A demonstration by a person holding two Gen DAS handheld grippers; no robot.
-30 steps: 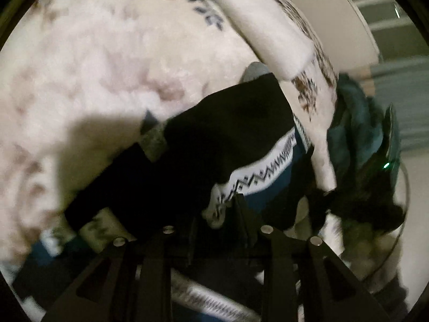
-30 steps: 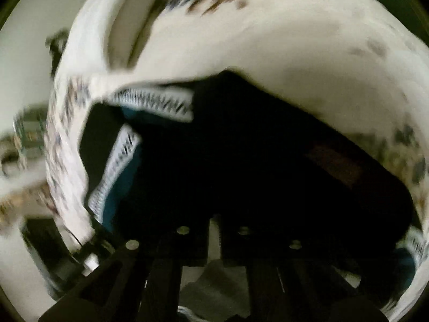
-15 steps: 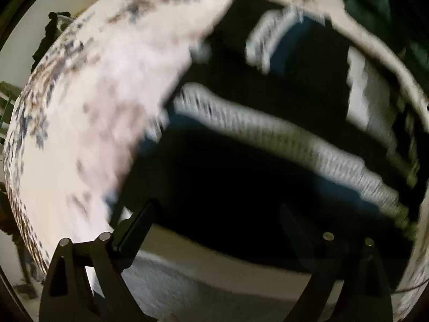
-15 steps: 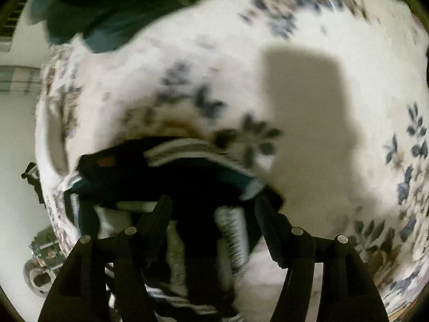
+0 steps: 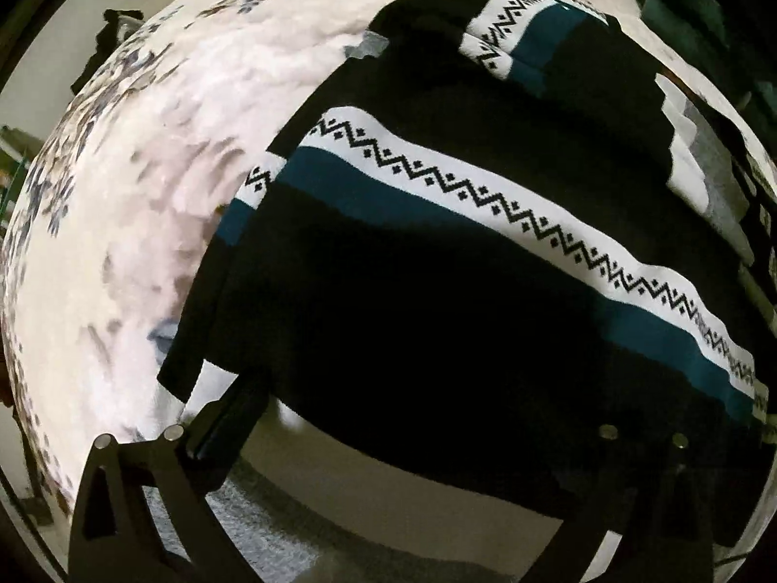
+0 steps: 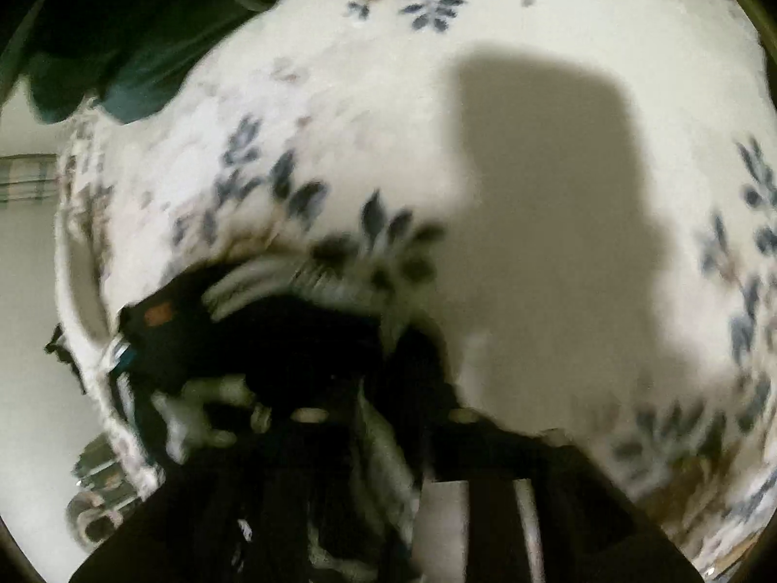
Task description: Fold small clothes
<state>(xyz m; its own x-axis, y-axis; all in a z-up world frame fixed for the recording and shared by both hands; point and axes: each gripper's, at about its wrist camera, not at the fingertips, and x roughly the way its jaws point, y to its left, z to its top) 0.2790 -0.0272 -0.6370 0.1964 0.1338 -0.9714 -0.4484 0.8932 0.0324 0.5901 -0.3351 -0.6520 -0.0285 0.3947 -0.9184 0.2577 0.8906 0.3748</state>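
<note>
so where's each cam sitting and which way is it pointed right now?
Left wrist: on the left gripper, looking along its fingers at the black sweater spread on the floral bedspread; fingers apart.
Right wrist: on the right gripper, looking across the floral bedspread over the bunched black sweater; blurred, fingers hard to read.
Shared: sweater and bedspread.

Sweater (image 5: 437, 267): matt knit cloth, black with a white zigzag-patterned band and teal stripe. Bed cover (image 5: 145, 170): soft, fuzzy, floral-print fabric, matt. Left gripper (image 5: 413, 442): fingers (image 5: 228, 418) are black plastic, slightly glossy, with shiny metal screw heads. Right wrist view too blurred to judge finish.
</note>
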